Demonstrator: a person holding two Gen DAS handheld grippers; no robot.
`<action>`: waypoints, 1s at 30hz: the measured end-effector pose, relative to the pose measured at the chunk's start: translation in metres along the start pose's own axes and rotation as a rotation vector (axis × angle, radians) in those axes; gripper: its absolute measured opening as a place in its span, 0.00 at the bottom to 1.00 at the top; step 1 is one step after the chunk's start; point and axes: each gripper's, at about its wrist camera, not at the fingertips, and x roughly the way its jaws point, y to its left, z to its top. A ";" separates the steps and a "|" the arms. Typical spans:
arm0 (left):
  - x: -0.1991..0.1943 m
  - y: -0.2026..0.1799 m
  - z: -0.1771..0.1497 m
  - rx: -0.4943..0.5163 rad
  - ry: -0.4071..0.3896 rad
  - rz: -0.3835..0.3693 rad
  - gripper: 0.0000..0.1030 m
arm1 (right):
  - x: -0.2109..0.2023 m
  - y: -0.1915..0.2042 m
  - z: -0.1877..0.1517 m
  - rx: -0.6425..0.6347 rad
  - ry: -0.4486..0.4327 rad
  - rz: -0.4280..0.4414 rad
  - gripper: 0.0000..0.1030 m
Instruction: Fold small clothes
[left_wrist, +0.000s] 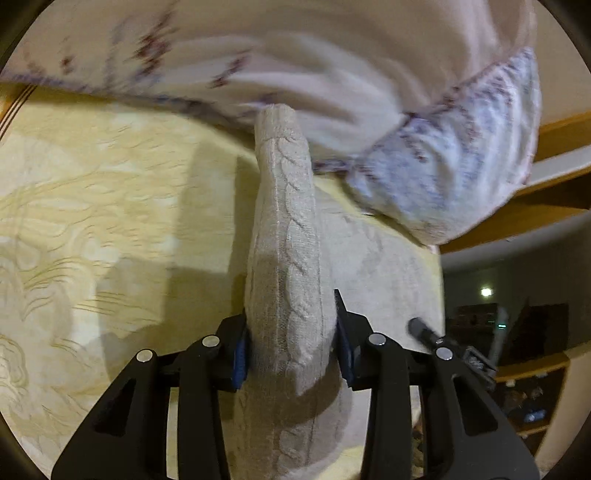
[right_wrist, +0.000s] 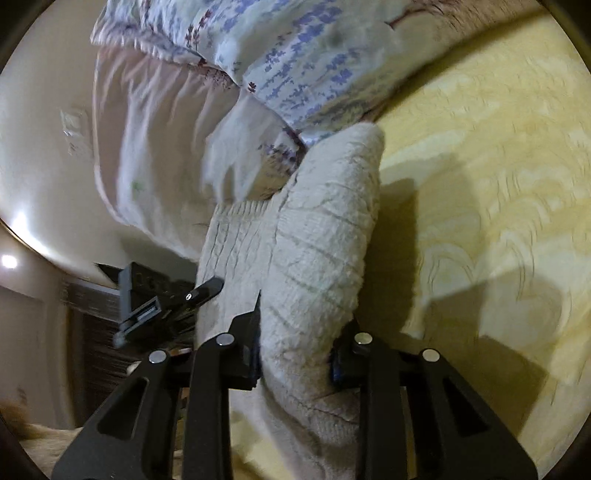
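Observation:
A cream cable-knit garment (left_wrist: 284, 258) is lifted over a yellow bedspread (left_wrist: 103, 206). My left gripper (left_wrist: 291, 343) is shut on a bunched fold of it, and the knit runs forward from the jaws as a ridge. My right gripper (right_wrist: 295, 354) is shut on another fold of the same knit garment (right_wrist: 317, 251), which stands up between its fingers. The right gripper's tip shows at the right of the left wrist view (left_wrist: 424, 330), and the left gripper shows at the left of the right wrist view (right_wrist: 177, 299). The rest of the garment hangs below the jaws, partly hidden.
A floral pillow with lavender print (right_wrist: 295, 62) and a pale pink ruffled pillow (right_wrist: 155, 140) lie at the bed's head, just beyond the garment. The floral pillow also shows in the left wrist view (left_wrist: 454, 177). A wooden headboard (left_wrist: 554, 192) and dark shelving (left_wrist: 524, 384) stand beside the bed.

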 end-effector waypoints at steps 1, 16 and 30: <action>0.006 0.007 -0.002 -0.021 -0.006 0.006 0.40 | 0.004 -0.004 0.002 0.010 0.005 -0.033 0.26; -0.033 -0.070 -0.037 0.355 -0.268 0.148 0.73 | -0.012 -0.006 0.020 -0.009 -0.098 -0.132 0.15; 0.015 -0.080 -0.050 0.472 -0.137 0.269 0.72 | -0.010 0.008 0.019 -0.163 -0.138 -0.446 0.29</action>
